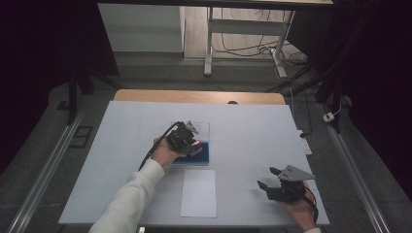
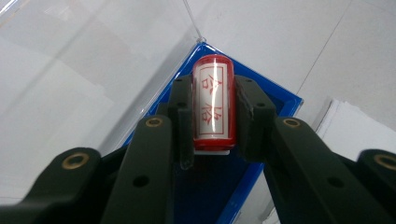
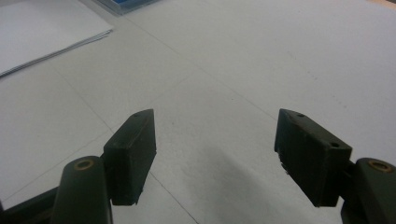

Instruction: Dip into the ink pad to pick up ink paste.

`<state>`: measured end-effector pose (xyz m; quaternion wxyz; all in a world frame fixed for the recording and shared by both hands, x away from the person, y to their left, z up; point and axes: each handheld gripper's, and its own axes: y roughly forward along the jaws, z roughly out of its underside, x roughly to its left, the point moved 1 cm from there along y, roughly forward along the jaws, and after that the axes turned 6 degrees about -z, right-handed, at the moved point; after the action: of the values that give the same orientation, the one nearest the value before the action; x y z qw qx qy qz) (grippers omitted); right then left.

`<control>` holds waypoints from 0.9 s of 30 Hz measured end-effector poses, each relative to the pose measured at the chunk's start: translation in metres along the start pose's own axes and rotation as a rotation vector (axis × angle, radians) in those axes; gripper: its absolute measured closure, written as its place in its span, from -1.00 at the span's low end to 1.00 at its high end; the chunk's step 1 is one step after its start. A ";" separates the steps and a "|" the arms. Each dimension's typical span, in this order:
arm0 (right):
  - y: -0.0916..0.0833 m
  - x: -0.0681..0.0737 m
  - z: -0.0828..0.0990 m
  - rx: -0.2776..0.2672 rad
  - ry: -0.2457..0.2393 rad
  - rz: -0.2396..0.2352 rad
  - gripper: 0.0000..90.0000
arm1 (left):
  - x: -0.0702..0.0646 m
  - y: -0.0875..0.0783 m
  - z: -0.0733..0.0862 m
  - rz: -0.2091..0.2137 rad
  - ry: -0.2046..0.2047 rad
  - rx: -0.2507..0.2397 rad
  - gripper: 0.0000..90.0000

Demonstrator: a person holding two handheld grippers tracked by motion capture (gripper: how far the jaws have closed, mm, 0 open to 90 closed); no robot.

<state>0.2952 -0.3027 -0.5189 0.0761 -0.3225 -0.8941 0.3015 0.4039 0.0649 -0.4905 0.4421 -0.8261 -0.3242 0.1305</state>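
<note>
A red cylindrical stamp [image 2: 213, 105] with a white label and red characters sits clamped between the jaws of my left gripper [image 2: 213, 83]. It hangs just over a blue ink pad tray [image 2: 275, 100], whose clear lid [image 2: 116, 60] lies folded open behind it. In the high view the left gripper [image 1: 193, 144] is over the blue tray [image 1: 205, 155] at the table's middle. My right gripper [image 1: 266, 177] rests low near the front right of the table, jaws wide apart. In the right gripper view, bare table shows between the jaws of the right gripper [image 3: 215, 135].
A white sheet of paper [image 1: 199, 192] lies on the white table [image 1: 252, 131] just in front of the blue tray, between the two hands. The sheet's edge [image 2: 359, 130] lies beside the tray. Desk legs and cables stand beyond the far edge.
</note>
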 end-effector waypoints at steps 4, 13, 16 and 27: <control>0.000 0.000 0.000 0.001 0.000 0.001 -0.36 | 0.000 0.000 -0.002 -0.003 -0.005 0.018 0.57; 0.001 0.001 0.000 0.001 -0.002 -0.002 -0.36 | -0.007 0.004 -0.003 -0.041 0.011 0.038 0.57; 0.001 0.001 0.000 0.005 -0.005 -0.003 -0.36 | -0.006 0.004 0.000 -0.034 -0.008 0.018 0.57; 0.002 0.001 -0.001 0.007 -0.002 -0.003 -0.36 | -0.005 0.005 0.001 -0.025 -0.015 0.014 0.57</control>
<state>0.2957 -0.3004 -0.5198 0.0768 -0.3208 -0.8934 0.3049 0.4022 0.0603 -0.4952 0.4471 -0.8178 -0.3368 0.1336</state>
